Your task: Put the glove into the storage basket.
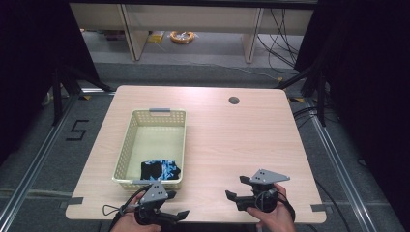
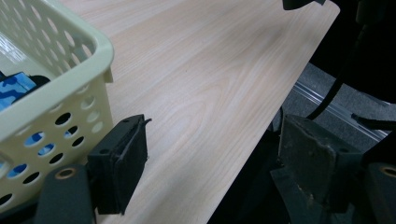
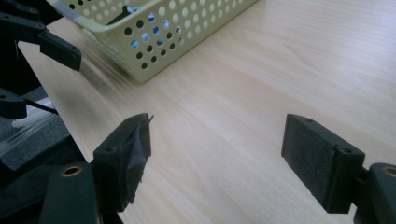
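Note:
A pale yellow perforated basket (image 1: 126, 145) stands on the left half of the wooden table. In its near end lies a black and blue cloth (image 1: 160, 169); the left gripper view shows a corner of that cloth (image 2: 14, 86) over the basket's rim (image 2: 70, 77). My left gripper (image 1: 180, 205) is at the table's front edge, just below the basket's near wall, open and empty, jaws pointing right. My right gripper (image 1: 237, 188) sits at the front right, open and empty, jaws pointing left toward the basket (image 3: 159, 28). Across the wood from it, the left gripper's jaw (image 3: 56, 46) is visible.
The table (image 1: 232, 140) has a round cable hole (image 1: 234, 100) at the back. A floor marking "5" (image 1: 77, 129) lies left of the table. Desks, cables and a yellow coil (image 1: 182, 36) are on the floor behind. Dark curtains flank both sides.

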`<state>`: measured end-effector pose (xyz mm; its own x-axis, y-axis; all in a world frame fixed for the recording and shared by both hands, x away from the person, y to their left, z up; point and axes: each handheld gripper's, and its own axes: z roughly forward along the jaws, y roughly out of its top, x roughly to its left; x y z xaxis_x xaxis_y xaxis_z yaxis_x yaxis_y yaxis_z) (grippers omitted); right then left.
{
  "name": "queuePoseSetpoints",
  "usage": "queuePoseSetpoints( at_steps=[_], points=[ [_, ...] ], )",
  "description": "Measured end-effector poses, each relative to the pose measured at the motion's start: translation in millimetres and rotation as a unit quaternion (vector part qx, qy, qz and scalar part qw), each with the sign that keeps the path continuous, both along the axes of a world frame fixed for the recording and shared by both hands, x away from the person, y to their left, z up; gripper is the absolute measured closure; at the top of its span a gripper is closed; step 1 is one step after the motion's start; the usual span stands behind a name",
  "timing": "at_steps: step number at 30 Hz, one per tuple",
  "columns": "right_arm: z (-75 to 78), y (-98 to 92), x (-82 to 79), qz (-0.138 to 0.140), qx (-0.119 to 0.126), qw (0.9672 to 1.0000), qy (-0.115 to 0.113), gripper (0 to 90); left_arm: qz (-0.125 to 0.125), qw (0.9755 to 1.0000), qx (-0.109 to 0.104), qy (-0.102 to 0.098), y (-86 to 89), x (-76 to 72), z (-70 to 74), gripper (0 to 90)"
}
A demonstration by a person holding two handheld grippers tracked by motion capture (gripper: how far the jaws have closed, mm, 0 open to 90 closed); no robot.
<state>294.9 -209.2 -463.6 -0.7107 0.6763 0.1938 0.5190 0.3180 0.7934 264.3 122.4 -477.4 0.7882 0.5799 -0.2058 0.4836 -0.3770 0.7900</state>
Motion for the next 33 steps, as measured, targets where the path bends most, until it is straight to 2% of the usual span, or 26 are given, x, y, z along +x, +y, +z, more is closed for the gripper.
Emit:
queuePoseSetpoints(
  at_steps=[1, 4, 5, 6, 7, 8, 10, 11, 15, 16, 17, 20, 21, 22, 23, 24, 25, 26, 28, 29, 32, 33],
  points=[
    [-1.8, -0.3, -3.5, -0.004, -0.006, 1.0, 0.006, 24.7, -0.005, 1.0, 0.0, 0.002, 0.8, -0.2, -1.9, 23.4],
    [-3.8, -0.4, -6.3, -0.004, -0.005, 0.9998, 0.017, 24.3, -0.002, 1.0, 0.002, 0.003, 1.5, -0.6, -4.6, 23.2],
    [-5.2, -1.7, -5.4, 0.001, -0.011, 0.9999, 0.001, 24.2, -0.005, 0.9999, 0.012, 0.002, 3.3, -0.3, -5.5, 23.2],
    [-5.1, -1.2, -9.0, -0.007, -0.01, 0.9997, 0.019, 24.1, -0.008, 0.9997, 0.024, -0.002, 5.1, 0.1, -6.8, 22.9],
    [-7.3, -2.5, -7.6, 0.0, -0.009, 0.9999, 0.006, 23.9, 0.005, 0.9999, 0.006, 0.011, 3.3, -1.7, -9.1, 22.8],
    [-7.6, -3.1, -8.4, 0.0, -0.013, 0.9999, 0.006, 23.7, 0.002, 0.9999, 0.01, 0.004, 4.5, -1.7, -10.1, 22.7],
    [-8.2, -4.3, -11.2, -0.003, -0.014, 0.9998, 0.014, 23.5, 0.003, 0.9999, 0.015, 0.003, 5.9, -2.2, -11.7, 22.5],
    [-10.7, -6.0, -11.1, 0.002, -0.012, 0.9999, 0.008, 23.2, -0.003, 0.9995, 0.03, -0.001, 8.3, -1.8, -12.5, 22.5],
    [-12.9, -8.8, -13.8, -0.002, -0.016, 0.9998, 0.008, 23.1, -0.004, 0.9996, 0.028, 0.002, 9.9, -5.0, -16.0, 22.4],
    [-13.0, -8.4, -16.9, -0.011, -0.015, 0.9995, 0.026, 23.0, -0.002, 0.9995, 0.032, 0.003, 10.3, -5.9, -16.8, 22.4],
    [-16.0, -11.5, -16.7, -0.006, -0.02, 0.9996, 0.017, 22.9, -0.005, 0.9988, 0.048, 0.005, 11.7, -6.0, -18.9, 22.3],
    [-17.1, -13.5, -18.4, -0.006, -0.03, 0.9994, 0.018, 22.7, -0.011, 0.9989, 0.045, 0.001, 12.9, -7.7, -20.8, 22.1],
    [-18.3, -14.0, -19.3, -0.006, -0.03, 0.9993, 0.019, 22.6, -0.003, 0.9987, 0.05, 0.007, 13.1, -7.9, -22.8, 22.1],
    [-19.2, -14.7, -23.0, -0.015, -0.034, 0.999, 0.023, 22.2, 0.004, 0.9992, 0.038, 0.009, 12.2, -9.8, -24.1, 22.0],
    [-20.2, -16.8, -22.3, -0.008, -0.039, 0.9991, 0.015, 21.9, 0.001, 0.9985, 0.055, 0.006, 14.1, -9.5, -24.2, 21.9],
    [-20.2, -16.8, -22.3, -0.008, -0.039, 0.9991, 0.015, 21.9, 0.0, 0.9982, 0.06, -0.002, 15.0, -9.4, -24.9, 21.9],
    [-20.6, -17.2, -27.0, -0.022, -0.041, 0.9985, 0.03, 21.5, -0.007, 0.9978, 0.065, -0.007, 16.7, -9.6, -25.7, 21.7],
    [-22.2, -19.1, -25.0, -0.014, -0.047, 0.9987, 0.014, 21.4, -0.009, 0.9974, 0.071, -0.006, 17.8, -9.4, -26.3, 21.7],
    [-22.9, -19.6, -26.1, -0.013, -0.048, 0.9986, 0.02, 21.1, -0.009, 0.9973, 0.073, -0.005, 18.6, -10.6, -27.5, 21.6],
    [-23.9, -20.7, -30.1, -0.023, -0.054, 0.998, 0.024, 21.1, -0.003, 0.9974, 0.072, 0.001, 18.1, -12.3, -30.0, 21.7],
    [-25.2, -24.6, -29.7, -0.013, -0.063, 0.9978, 0.017, 20.9, 0.002, 0.9974, 0.072, 0.006, 17.7, -13.5, -33.3, 21.7],
    [-25.2, -24.6, -29.7, -0.013, -0.063, 0.9978, 0.017, 20.9, 0.008, 0.998, 0.063, 0.009, 16.5, -14.3, -34.3, 21.7]
  ],
)
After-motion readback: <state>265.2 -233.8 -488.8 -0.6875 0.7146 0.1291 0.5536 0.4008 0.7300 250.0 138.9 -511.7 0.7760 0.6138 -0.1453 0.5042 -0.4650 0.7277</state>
